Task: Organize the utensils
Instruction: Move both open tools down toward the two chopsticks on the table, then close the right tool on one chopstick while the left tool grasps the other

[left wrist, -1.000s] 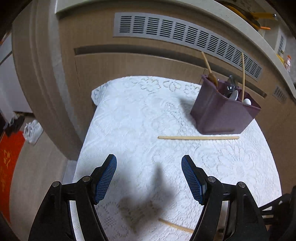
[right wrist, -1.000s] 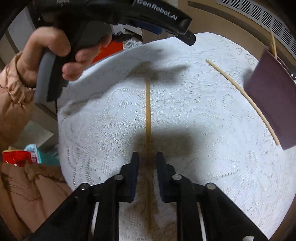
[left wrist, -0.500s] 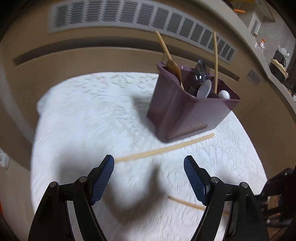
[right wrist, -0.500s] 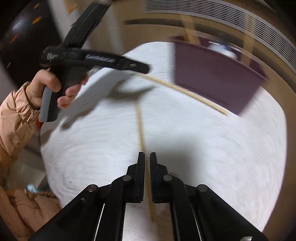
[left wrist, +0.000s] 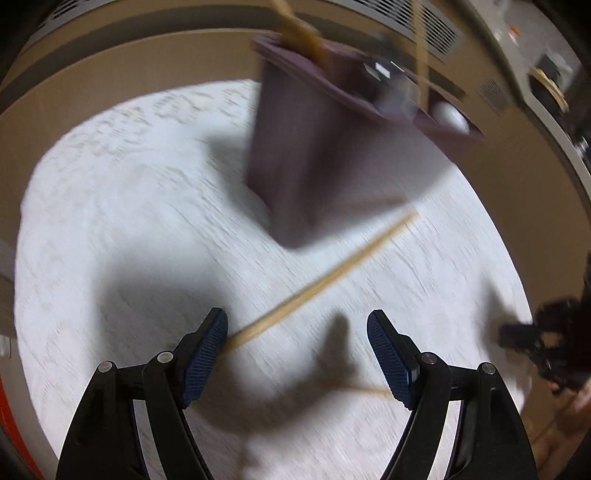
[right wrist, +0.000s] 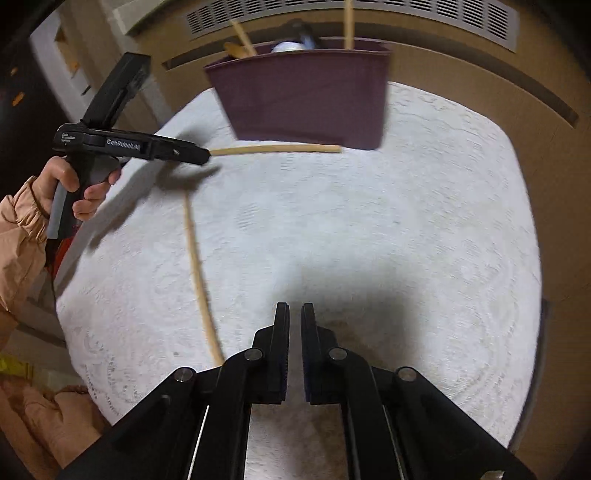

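A purple utensil holder [right wrist: 306,99] stands at the far side of the white lace tablecloth [right wrist: 369,240], with wooden and metal utensils sticking out of it. One wooden chopstick [right wrist: 277,148] lies just in front of it. My left gripper [left wrist: 297,350] is open above that chopstick [left wrist: 321,280], whose near end lies by the left pad [left wrist: 205,354]. A second chopstick [right wrist: 195,269] lies on the cloth, left of my right gripper [right wrist: 294,314]. That gripper is shut with nothing between its fingers. The left wrist view is blurred.
A wooden cabinet front with a vent grille [right wrist: 369,14] rises right behind the table. A hand [right wrist: 74,184] in a peach sleeve holds the left gripper [right wrist: 129,146] at the table's left side. The round table's edge drops off on every side.
The left gripper has come closer to the holder and the far chopstick. The right gripper's jaws have shut and it has swung right, so the near chopstick now lies to its left.
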